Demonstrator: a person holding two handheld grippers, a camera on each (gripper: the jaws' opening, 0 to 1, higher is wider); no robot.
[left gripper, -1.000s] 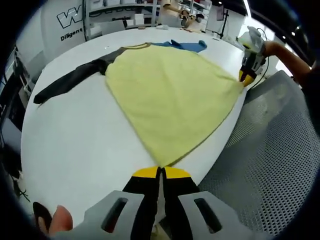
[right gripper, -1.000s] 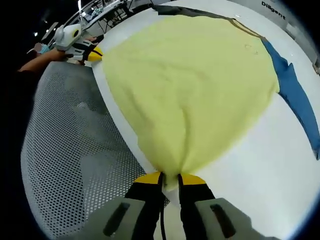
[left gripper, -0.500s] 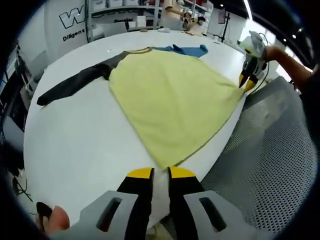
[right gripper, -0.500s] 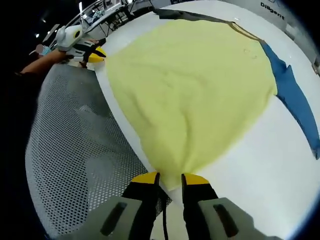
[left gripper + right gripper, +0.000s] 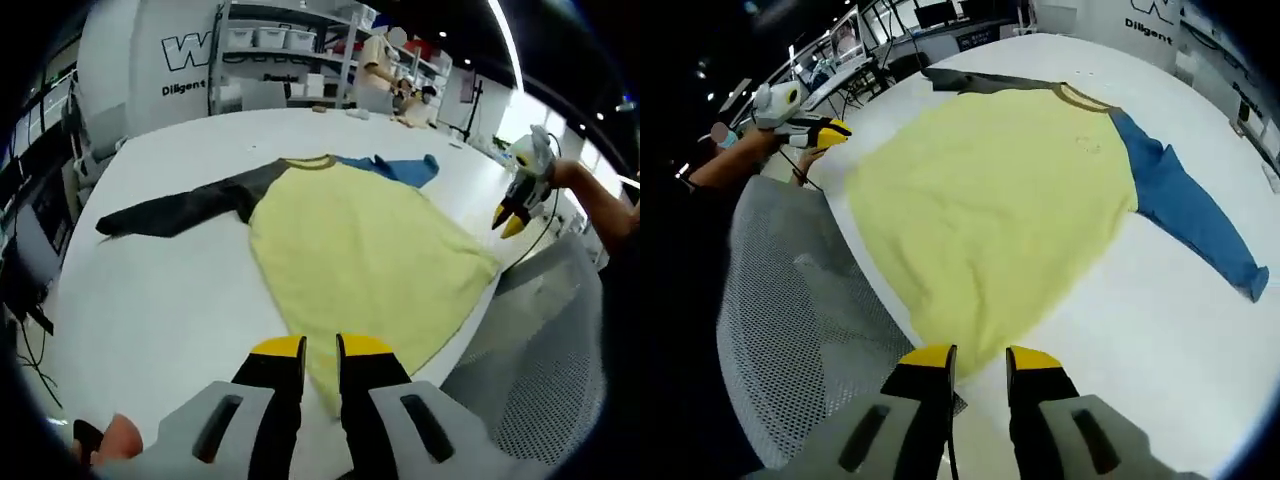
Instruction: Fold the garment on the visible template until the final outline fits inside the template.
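Yellow garment (image 5: 365, 255) flat on white table (image 5: 170, 290), left gripper (image 5: 320, 347) and right gripper (image 5: 980, 352) released

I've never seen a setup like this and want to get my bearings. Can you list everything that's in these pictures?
Garment: one, yellow body with one dark grey sleeve and one blue sleeve, spread flat on the table.
Table: one, white, under the garment.
Mesh surface: one, grey, perforated, beside the table edge.
Shelving: white racks with boxes, far background.
Wall sign: white, dark lettering, behind the table.
Left gripper: one, black with yellow tips, open, at the garment's hem corner.
Right gripper: one, same colours, open, at the other hem corner.
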